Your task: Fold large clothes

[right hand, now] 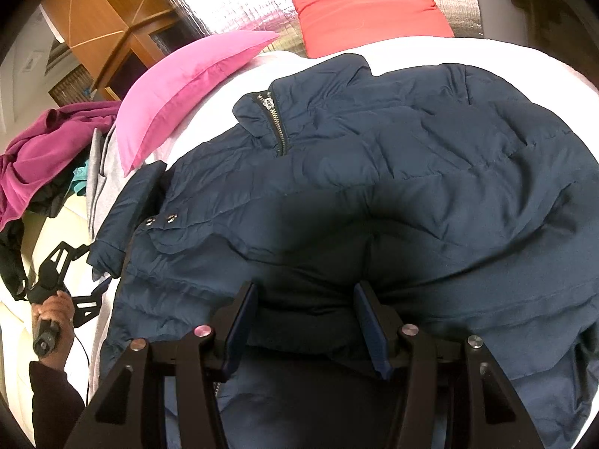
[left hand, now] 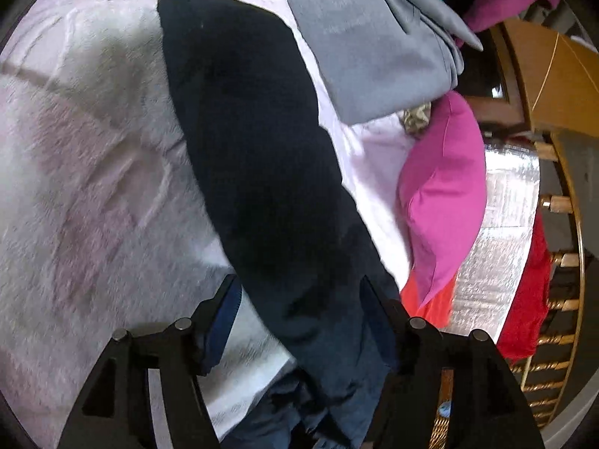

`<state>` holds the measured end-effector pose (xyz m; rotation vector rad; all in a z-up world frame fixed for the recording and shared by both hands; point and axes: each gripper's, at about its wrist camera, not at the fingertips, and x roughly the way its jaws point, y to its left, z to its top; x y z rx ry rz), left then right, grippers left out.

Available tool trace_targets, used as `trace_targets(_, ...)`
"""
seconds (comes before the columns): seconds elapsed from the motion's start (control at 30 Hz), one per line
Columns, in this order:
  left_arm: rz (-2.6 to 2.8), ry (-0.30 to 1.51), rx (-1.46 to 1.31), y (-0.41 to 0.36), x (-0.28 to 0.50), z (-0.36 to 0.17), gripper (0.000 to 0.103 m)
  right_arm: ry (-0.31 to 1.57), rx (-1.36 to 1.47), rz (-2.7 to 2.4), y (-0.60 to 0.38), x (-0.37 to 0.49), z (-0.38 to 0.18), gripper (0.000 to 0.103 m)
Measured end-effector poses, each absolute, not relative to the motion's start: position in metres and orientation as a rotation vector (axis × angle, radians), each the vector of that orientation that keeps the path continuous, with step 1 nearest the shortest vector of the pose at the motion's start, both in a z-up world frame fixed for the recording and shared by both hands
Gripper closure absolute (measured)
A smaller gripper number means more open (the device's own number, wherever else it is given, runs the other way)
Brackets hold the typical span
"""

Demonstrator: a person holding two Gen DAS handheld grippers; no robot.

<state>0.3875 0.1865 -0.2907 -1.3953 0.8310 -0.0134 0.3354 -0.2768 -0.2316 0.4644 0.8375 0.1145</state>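
Folding jacket (right hand: 374, 172) spread on bed (left hand: 93, 187) | left tool (left hand: 299, 299) jaws apart astride sleeve (left hand: 254, 149), unpinched | right tool (right hand: 305, 307) gripping hem fold at 6 o'clock | advice: clamp sleeve fully before carrying it across.

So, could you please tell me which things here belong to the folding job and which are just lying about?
Job: navy jacket; left tongs, open over its sleeve; right tongs, gripping a fold.
Lying about: pink pillow; red pillow; grey garment; magenta cloth.
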Motion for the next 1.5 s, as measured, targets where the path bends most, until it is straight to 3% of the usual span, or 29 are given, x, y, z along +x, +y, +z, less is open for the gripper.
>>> trace_targets(0.03, -0.010, 0.821, -1.389, 0.188, 0.390, -0.290, 0.055, 0.838, 0.461, 0.115, -0.276, 0.335, -0.232, 0.045)
trace_targets(0.13, 0.006, 0.821, -1.347, 0.189, 0.397, -0.288, 0.077, 0.838, 0.455, 0.116, -0.276, 0.335, -0.231, 0.045)
trace_targets(0.23, 0.014, 0.797, -1.262, 0.186, 0.398, -0.272, 0.088, 0.840, 0.457, 0.117, -0.276, 0.336, -0.231, 0.045)
trace_targets(0.5, -0.107, 0.664, -0.925, 0.134, 0.383, -0.182, 0.093, 0.855, 0.519, 0.094, -0.285, 0.331, -0.222, 0.045)
trace_targets(0.7, -0.307, 0.590, -0.594, 0.033, 0.358, -0.124, 0.094, 0.770, 0.581, 0.001, -0.315, 0.303, -0.199, 0.045)
trace_targets(0.87, -0.448, 0.644, -0.411, -0.051, 0.339, -0.131, 0.095, 0.711, 0.699, -0.067, -0.349, 0.274, -0.189, 0.045)
trace_targets(1.07, -0.524, 0.867, -0.339, -0.116, 0.335, -0.193, 0.095, 0.649, 0.778, -0.109, -0.376, 0.240, -0.180, 0.045)
trace_targets(1.2, -0.549, 1.003, -0.307, -0.134, 0.332, -0.224, 0.092, 0.666, 0.792, -0.097, -0.380, 0.238, -0.181, 0.045)
trace_targets(1.27, -0.577, 1.043, -0.320, -0.132, 0.328, -0.227, 0.082, 0.672, 0.791, -0.093, -0.380, 0.240, -0.181, 0.045)
trace_targets(1.4, -0.648, 1.099, -0.434, -0.111, 0.324, -0.218, 0.031, 0.665, 0.791, -0.086, -0.383, 0.246, -0.179, 0.044)
trace_targets(1.5, -0.700, 1.115, -0.475, -0.082, 0.314, -0.210, 0.028, 0.664, 0.779, -0.091, -0.382, 0.247, -0.178, 0.042)
